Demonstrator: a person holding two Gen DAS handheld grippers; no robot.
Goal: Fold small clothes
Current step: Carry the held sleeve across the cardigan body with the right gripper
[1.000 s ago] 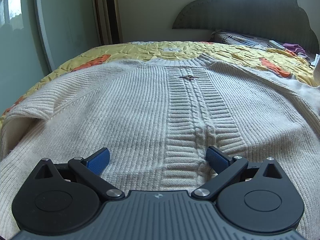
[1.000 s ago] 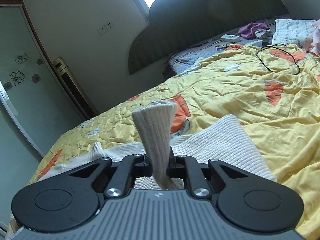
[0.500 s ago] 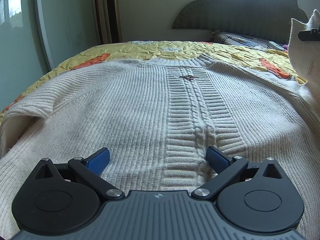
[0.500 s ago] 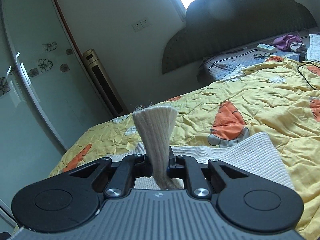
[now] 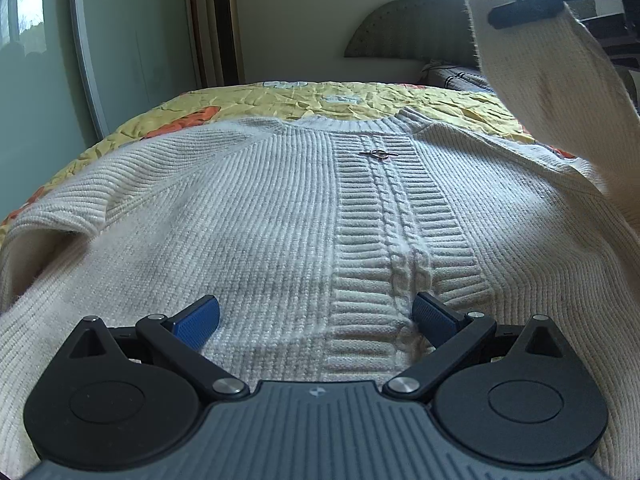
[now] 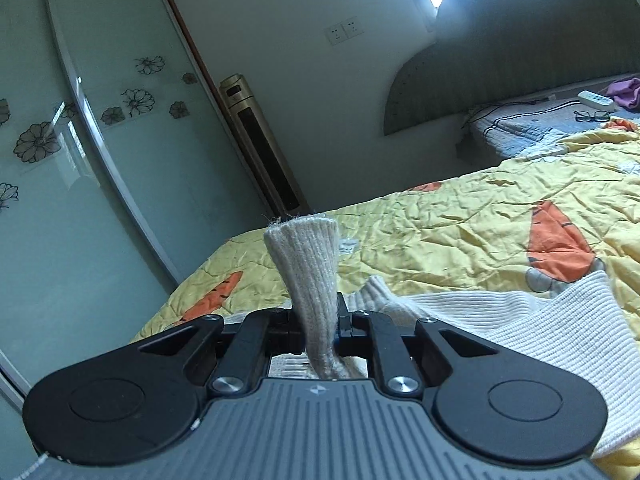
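**Cream knit sleeve lifted over the sweater**

Cream ribbed wool fills the view from my left wrist: the cable-knit sweater (image 5: 280, 216) lies spread flat, front up, on the bed's yellow quilt with orange carrot shapes (image 5: 304, 98), its neckline pointing toward the dark scalloped headboard (image 5: 416, 36). A small metal ring pin (image 5: 379, 154) sits on the central cable panel just below the collar. My left tongs (image 5: 316, 312) rest low over the sweater's lower part with the blue pads (image 5: 198, 317) spread wide, one on each side of the cable band, grasping nothing. At the upper right, the sweater's cream sleeve (image 5: 552, 92) hangs in the air above the garment's shoulder, pinched near its cuff by the black fingers of my right tongs (image 5: 520, 10).

From my right wrist, my right tongs are clenched on that sleeve: the ribbed cuff (image 6: 308, 256) stands up between the jaws, which press in on the knit from both sides. Beyond it lies more of the quilt, and to the right a stretch of the sweater lies on the bed. Behind stand a tall gold tower air conditioner (image 6: 260, 148) and a frosted glass wardrobe door with flower decals (image 6: 100, 128). A pair of glasses (image 6: 593, 115) and a white remote (image 6: 596, 99) lie near the headboard.
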